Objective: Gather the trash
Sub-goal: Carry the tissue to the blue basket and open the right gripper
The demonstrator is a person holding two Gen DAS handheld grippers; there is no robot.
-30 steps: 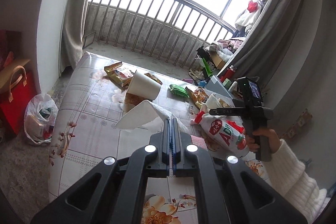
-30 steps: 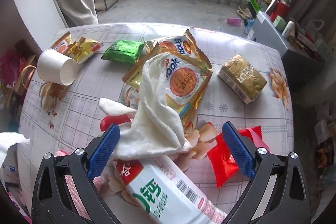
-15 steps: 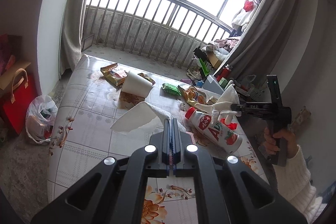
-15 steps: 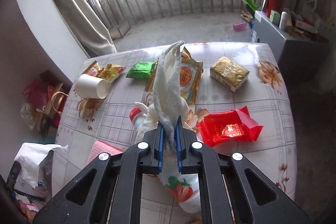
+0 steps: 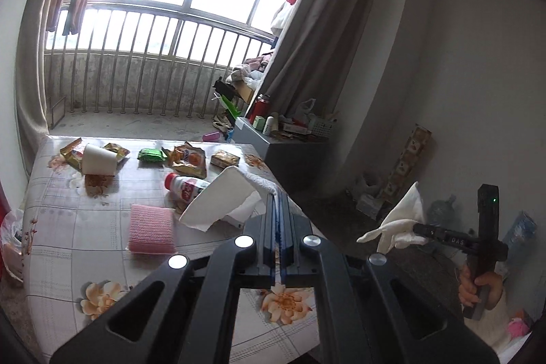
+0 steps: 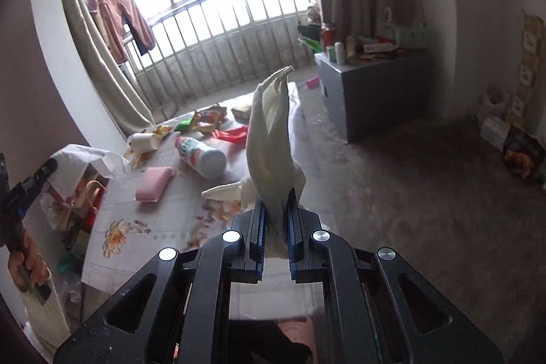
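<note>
Tissue [image 6: 269,139] stands up from between the right gripper [image 6: 275,220] pads, pinched at its base, off the table [image 5: 102,248] edge over the floor. Left gripper [image 5: 279,227] jaws pressed together on a white bag's [image 5: 218,203] rim, above the table near the bottle [image 5: 186,188] and pink sponge [image 5: 150,227].

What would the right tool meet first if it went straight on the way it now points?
Past the white tissue clamped in the right tool, probably the tabletop's near right edge; the milk bottle lies left of that line. Depth is unclear.
</note>
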